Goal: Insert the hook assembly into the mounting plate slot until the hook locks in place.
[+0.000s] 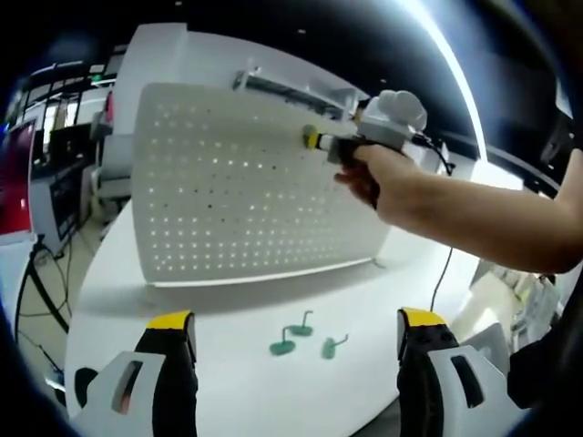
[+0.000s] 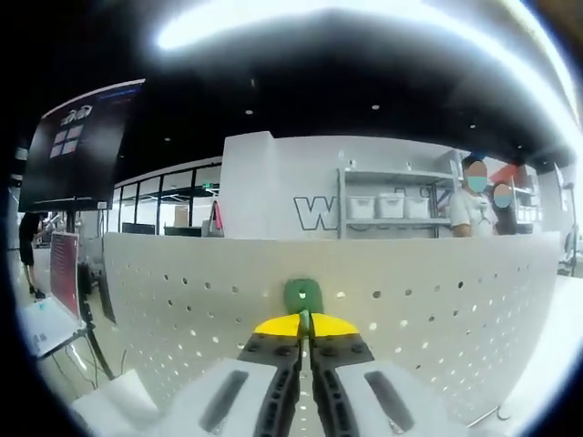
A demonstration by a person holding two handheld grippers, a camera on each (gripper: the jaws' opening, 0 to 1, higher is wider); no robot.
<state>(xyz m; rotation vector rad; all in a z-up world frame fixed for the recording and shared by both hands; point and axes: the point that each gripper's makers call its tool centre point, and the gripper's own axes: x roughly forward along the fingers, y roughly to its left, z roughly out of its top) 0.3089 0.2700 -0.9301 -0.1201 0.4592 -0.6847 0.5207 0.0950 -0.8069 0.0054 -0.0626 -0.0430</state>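
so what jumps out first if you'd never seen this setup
The big white pegboard standing upright on the white table. The right hand-held gripper presses a green hook against its upper part, jaws shut on it. Two more green hooks lie on the table before the open left hand-held gripper.

— What's behind the white table (image 1: 228, 309)?

— I see a white partition wall (image 2: 273, 187) with a shelving unit (image 2: 393, 205) of bins just right of it (a large letter sits between). Left of the wall, glass windows (image 2: 168, 211); above, a dark ceiling with a bright light strip (image 2: 364, 14).
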